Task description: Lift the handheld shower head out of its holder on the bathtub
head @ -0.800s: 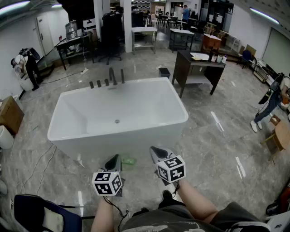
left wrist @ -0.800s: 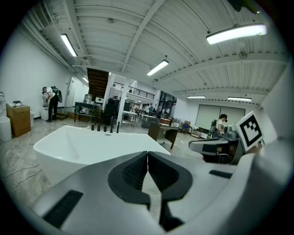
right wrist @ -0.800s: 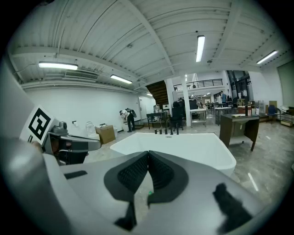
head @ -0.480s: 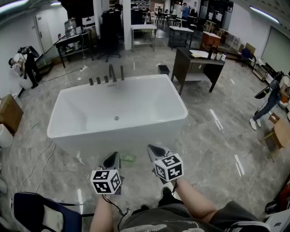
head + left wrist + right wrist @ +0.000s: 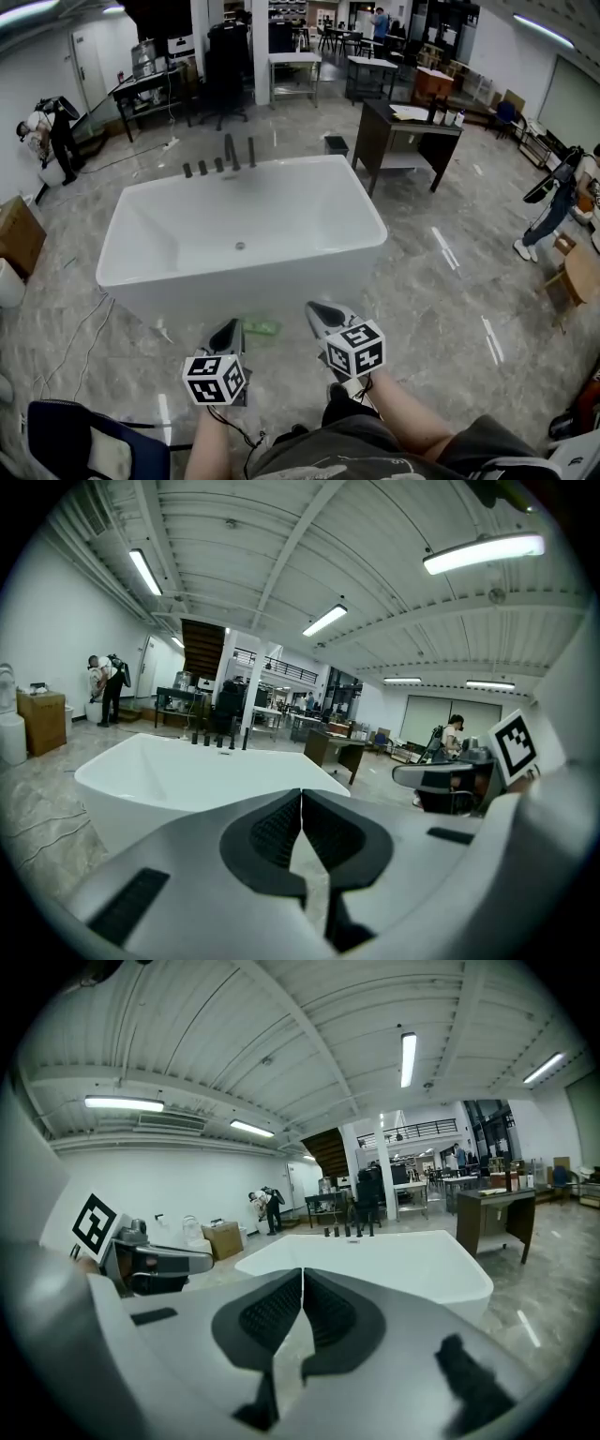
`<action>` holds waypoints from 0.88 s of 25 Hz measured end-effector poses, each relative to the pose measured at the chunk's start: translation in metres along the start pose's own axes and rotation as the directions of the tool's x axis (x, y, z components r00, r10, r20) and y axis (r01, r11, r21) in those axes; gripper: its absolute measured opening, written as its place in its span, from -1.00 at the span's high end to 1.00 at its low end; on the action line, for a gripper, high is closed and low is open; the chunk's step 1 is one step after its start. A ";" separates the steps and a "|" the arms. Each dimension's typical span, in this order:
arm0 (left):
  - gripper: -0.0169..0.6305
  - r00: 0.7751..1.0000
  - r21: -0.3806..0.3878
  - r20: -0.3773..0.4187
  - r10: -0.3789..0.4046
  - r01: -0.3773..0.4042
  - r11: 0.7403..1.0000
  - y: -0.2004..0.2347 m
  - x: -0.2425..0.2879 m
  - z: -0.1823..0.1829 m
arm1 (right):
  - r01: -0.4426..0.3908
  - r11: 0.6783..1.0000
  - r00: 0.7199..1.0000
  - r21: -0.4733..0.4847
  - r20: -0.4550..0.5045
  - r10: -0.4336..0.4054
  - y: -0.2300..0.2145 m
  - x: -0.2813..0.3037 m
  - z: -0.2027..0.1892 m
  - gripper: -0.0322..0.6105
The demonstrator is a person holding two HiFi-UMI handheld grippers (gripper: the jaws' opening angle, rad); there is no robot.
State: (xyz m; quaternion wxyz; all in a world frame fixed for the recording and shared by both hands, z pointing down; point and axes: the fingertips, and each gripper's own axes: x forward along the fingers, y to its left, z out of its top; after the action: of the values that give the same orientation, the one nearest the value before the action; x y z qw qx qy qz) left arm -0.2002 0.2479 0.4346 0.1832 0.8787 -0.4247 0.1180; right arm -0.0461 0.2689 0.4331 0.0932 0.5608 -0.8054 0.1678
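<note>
So the shower head seems to be the thin upright rod at the right end of the dark fittings on the far rim of the tub, though it's too small to be sure. Both grippers hang over the floor on the near side, well apart from it. The left gripper has its jaws pressed together with nothing between them, and it's the same for the right gripper.

Pale grey fingers, black-and-white marker cubes
</note>
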 end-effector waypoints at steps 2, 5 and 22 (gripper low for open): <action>0.90 1.000 -0.006 -0.001 -0.001 0.001 1.000 0.004 0.004 0.001 | 0.001 1.000 1.000 -0.001 0.007 -0.001 -0.004 0.003 0.004 0.82; 0.90 1.000 0.003 -0.010 -0.012 0.013 1.000 0.006 0.019 0.005 | 0.030 1.000 0.999 0.003 0.021 -0.030 -0.023 0.013 0.010 0.81; 0.90 0.990 0.027 -0.041 0.133 -0.132 0.991 0.054 0.165 0.072 | -0.020 0.998 1.000 0.061 0.000 0.020 -0.159 0.152 0.064 0.81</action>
State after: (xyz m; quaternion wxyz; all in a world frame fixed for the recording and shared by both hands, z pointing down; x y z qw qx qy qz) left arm -0.1380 0.0705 0.4411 0.1736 0.8479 -0.4768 0.1538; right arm 0.0509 0.0624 0.4521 0.0748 0.5553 -0.8054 0.1934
